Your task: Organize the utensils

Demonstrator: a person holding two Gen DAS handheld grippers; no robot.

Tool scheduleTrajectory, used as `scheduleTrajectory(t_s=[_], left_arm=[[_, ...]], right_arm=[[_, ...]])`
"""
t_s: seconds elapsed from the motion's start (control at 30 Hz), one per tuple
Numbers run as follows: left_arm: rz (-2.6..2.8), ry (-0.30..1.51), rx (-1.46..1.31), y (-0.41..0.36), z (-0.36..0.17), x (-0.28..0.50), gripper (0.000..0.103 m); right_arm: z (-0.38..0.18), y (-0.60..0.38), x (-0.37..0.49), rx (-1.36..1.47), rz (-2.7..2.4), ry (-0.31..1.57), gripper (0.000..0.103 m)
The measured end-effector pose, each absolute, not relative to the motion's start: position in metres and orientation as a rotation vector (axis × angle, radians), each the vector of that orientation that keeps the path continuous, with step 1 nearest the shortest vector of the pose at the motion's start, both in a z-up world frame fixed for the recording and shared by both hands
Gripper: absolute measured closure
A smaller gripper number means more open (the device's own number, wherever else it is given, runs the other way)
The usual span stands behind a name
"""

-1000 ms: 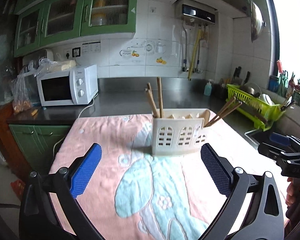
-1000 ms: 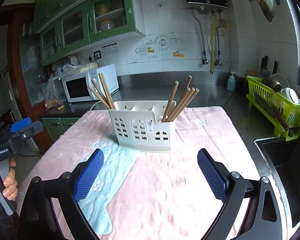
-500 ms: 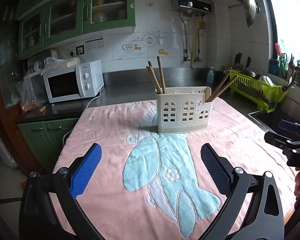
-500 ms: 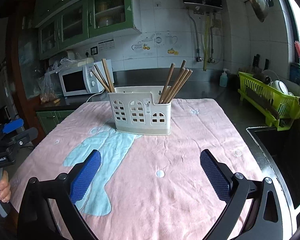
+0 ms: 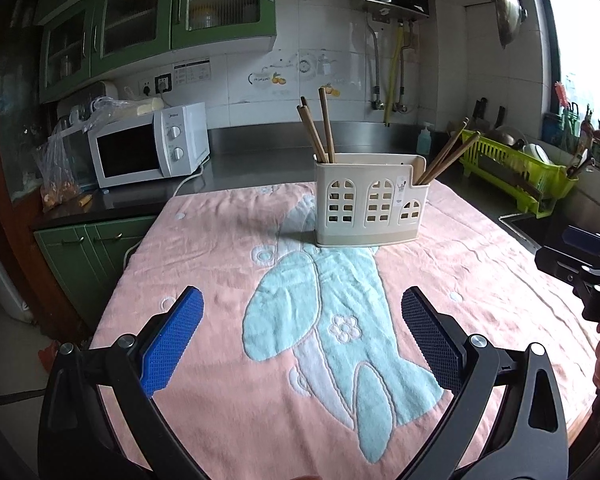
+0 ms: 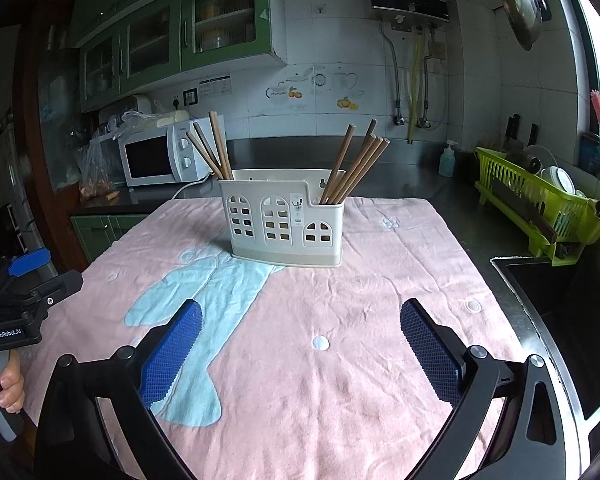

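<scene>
A cream plastic utensil holder (image 5: 370, 214) with arched cut-outs stands on a pink towel (image 5: 220, 280). Wooden chopsticks stick up from its left compartment (image 5: 320, 128) and its right compartment (image 5: 446, 156). The holder also shows in the right wrist view (image 6: 286, 224), with chopsticks on the left (image 6: 212, 148) and right (image 6: 358, 164). My left gripper (image 5: 302, 334) is open and empty, well in front of the holder. My right gripper (image 6: 300, 344) is open and empty, also well short of it.
A white microwave (image 5: 148, 146) sits on the dark counter at the back left. A green dish rack (image 6: 540, 204) stands at the right beside a sink (image 6: 560, 300). The other gripper shows at each view's edge (image 5: 580, 268) (image 6: 16, 304).
Both grippers have drawn back from the holder toward the towel's near edge, so the holder looks smaller and farther. Both stay open and empty.
</scene>
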State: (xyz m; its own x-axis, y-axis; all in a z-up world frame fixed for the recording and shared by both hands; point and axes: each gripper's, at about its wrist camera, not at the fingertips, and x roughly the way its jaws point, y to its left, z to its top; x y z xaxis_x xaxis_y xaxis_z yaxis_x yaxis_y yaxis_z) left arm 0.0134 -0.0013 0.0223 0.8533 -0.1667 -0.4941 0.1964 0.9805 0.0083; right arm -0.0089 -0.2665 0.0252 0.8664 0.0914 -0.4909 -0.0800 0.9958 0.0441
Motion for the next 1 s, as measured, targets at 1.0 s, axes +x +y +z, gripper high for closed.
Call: scheduleTrajectory(t_s=[1.0], left_arm=[[-0.184, 0.531, 0.043, 0.0, 0.012, 0.013, 0.005]], right_arm=[[0.02, -0.256, -0.005, 0.012, 0.108, 0.527, 0.007]])
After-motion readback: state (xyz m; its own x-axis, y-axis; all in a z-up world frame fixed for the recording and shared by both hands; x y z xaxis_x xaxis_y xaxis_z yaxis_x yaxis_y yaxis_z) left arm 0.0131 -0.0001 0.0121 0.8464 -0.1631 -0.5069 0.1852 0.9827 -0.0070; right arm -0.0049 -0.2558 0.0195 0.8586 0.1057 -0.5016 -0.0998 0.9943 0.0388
